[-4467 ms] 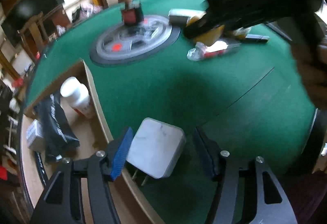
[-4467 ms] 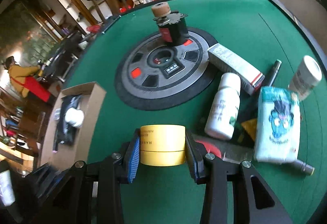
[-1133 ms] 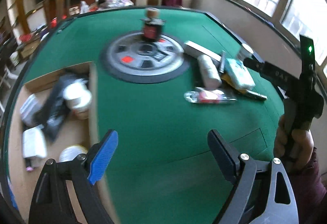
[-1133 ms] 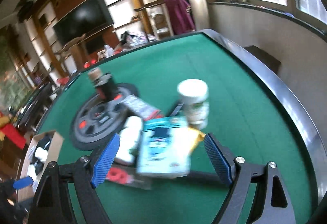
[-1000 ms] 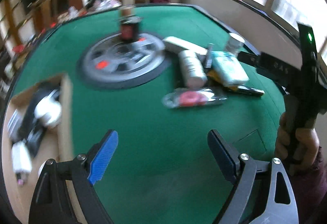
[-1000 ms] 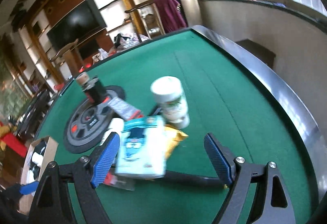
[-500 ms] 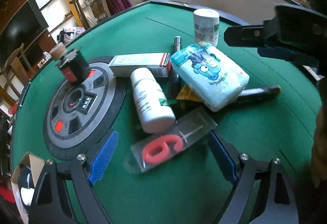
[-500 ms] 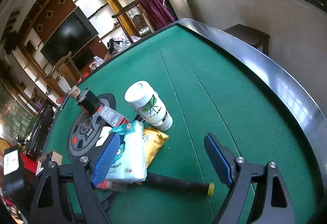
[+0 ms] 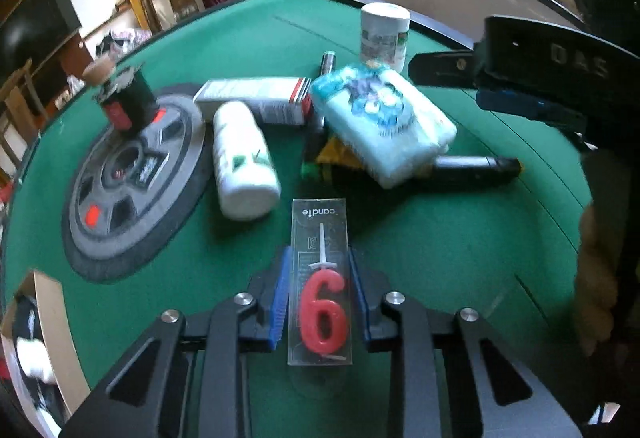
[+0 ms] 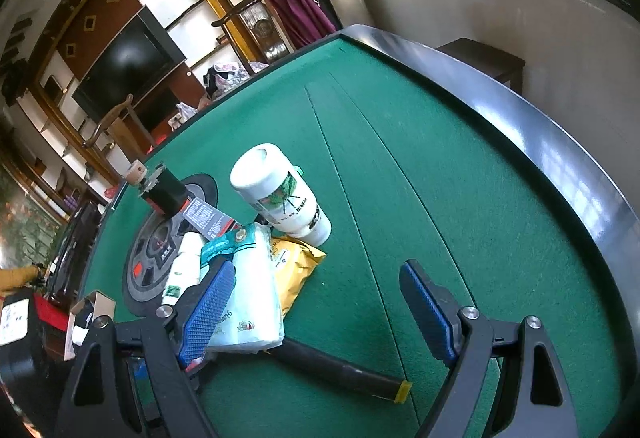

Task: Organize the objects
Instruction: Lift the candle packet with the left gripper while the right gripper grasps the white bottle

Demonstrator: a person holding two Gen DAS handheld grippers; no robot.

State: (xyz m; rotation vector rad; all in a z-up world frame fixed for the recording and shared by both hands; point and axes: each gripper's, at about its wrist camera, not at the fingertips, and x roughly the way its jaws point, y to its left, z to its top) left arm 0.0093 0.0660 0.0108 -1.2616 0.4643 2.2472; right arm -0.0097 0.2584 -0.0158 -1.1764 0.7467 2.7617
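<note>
On the green felt table [image 9: 440,246] the left gripper [image 9: 319,292] clamps the clear candle pack [image 9: 320,278], the right gripper [image 10: 316,306] gapes empty – some goods already sit in the cardboard box [image 9: 48,326], yet the bottles, tissue pack [image 9: 384,126] and pen await.

A dark television [image 10: 128,72] hangs among shelves; a maroon cloth [image 10: 300,8] drapes a chair.

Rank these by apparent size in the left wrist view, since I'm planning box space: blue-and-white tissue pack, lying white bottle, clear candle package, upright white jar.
1. Blue-and-white tissue pack
2. Lying white bottle, similar to the
3. Clear candle package, which sits nearest the camera, so unsure
4. Upright white jar, farthest away
</note>
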